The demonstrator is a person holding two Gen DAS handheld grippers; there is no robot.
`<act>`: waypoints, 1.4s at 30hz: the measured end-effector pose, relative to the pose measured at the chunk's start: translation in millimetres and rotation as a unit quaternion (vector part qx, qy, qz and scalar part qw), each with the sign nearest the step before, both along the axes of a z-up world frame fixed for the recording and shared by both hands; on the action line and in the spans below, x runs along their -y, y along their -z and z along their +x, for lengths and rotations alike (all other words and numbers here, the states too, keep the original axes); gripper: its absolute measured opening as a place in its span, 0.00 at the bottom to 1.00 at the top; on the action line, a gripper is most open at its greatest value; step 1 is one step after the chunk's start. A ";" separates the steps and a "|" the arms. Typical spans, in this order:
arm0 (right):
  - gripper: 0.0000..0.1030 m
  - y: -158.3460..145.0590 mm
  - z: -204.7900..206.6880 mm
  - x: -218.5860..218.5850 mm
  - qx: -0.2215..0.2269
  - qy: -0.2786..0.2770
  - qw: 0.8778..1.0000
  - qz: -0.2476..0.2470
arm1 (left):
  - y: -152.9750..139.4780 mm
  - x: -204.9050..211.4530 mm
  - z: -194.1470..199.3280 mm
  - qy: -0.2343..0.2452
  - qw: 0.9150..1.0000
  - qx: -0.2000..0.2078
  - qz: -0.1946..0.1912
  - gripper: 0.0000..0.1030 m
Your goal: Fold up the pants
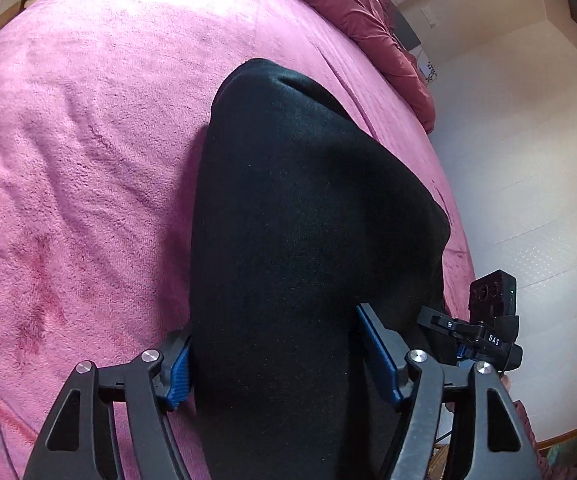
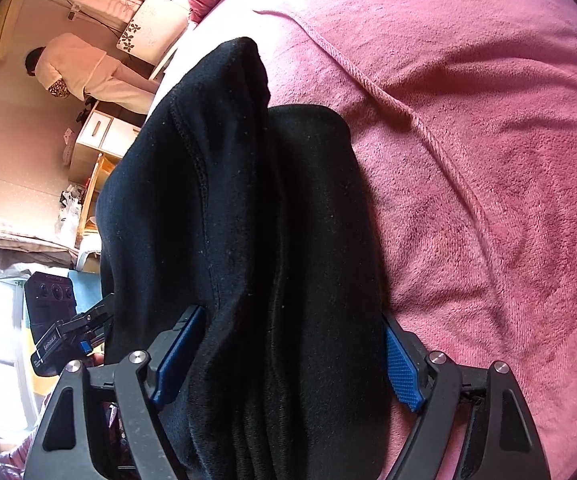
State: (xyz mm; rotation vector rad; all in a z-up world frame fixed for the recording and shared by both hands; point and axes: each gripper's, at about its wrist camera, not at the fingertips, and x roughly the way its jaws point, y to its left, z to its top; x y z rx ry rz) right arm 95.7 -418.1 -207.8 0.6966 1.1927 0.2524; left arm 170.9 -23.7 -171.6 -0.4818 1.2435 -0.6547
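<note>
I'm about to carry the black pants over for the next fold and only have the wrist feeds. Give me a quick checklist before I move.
1. Left gripper has cloth between its blue pads: ok, the black pants fill the gap.
2. Right gripper has cloth between its pads: ok, pants bunched there.
3. Firmness of either grip: cannot tell, fabric hides the contact.
4. Layers aligned: not ok, the right wrist view shows a seamed layer offset over another.
5. Landing area on the pink blanket: ok, only soft wrinkles.
6. Far end of the pants free: cannot tell.
</note>
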 end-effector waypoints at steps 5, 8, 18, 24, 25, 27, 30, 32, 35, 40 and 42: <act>0.57 -7.5 3.0 -9.4 0.012 -0.010 1.000 -0.019 | -1.2 -1.6 -6.4 0.001 1.000 -0.003 -0.017 0.53; 0.48 -19.1 1.9 -15.5 0.021 -0.016 0.999 -0.036 | -8.9 -4.5 -12.0 0.008 1.000 0.015 -0.023 0.45; 0.45 -68.4 47.0 -58.3 0.080 -0.068 0.994 -0.038 | -57.3 -48.5 -10.0 -0.016 0.996 0.074 -0.038 0.43; 0.45 -78.5 120.7 -103.8 0.094 -0.089 0.991 -0.028 | -85.1 -87.9 32.9 -0.049 0.992 0.114 -0.005 0.43; 0.45 -80.2 133.9 -111.9 0.096 -0.092 0.991 -0.028 | -88.4 -93.5 42.2 -0.056 0.991 0.118 0.001 0.43; 0.45 -82.7 155.7 -126.8 0.098 -0.098 0.990 -0.030 | -93.7 -102.4 58.9 -0.067 0.989 0.127 0.015 0.43; 0.45 -80.2 185.2 -141.9 0.091 -0.105 0.990 -0.023 | -90.6 -114.2 81.8 -0.082 0.988 0.127 0.028 0.43; 0.45 -71.3 198.9 -150.4 0.077 -0.112 0.990 -0.028 | -81.1 -115.1 95.4 -0.087 0.988 0.118 0.043 0.44; 0.46 -45.2 212.8 -159.1 0.041 -0.117 0.992 -0.037 | -52.6 -114.8 108.3 -0.091 0.991 0.081 0.061 0.45; 0.52 -20.2 212.5 -152.7 0.038 -0.106 0.993 -0.023 | -14.3 -105.8 104.7 -0.101 0.988 0.066 0.102 0.56; 0.53 -19.8 211.1 -145.5 0.041 -0.111 0.993 -0.027 | -11.3 -107.7 106.0 -0.107 0.987 0.063 0.098 0.58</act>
